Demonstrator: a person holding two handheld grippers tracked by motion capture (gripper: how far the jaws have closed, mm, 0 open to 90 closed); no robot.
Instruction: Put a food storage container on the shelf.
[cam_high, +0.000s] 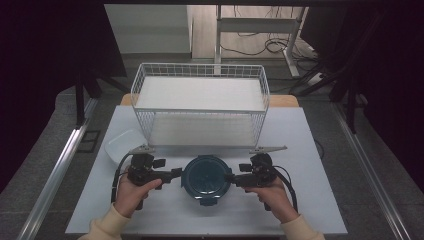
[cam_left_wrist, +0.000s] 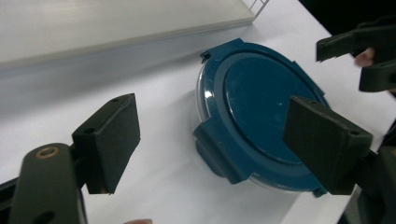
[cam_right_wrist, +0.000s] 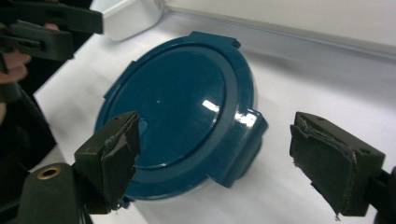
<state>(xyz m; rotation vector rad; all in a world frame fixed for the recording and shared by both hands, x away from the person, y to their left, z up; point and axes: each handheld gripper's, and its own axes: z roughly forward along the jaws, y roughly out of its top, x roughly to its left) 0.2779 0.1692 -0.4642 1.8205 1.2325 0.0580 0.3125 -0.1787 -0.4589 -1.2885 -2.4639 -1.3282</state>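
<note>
White tabletop: I see the blue-lidded container at its near edge between left gripper and right gripper, both jaws wide, holding nothing. Beyond: wire basket, then grey floor, cables.

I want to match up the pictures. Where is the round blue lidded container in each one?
High view: round dark-blue lidded plastic container, bottom centre, between both grippers.
Left gripper view: centre-right.
Right gripper view: centre-left.
Shared landmark: white wire basket, behind the container.
</note>
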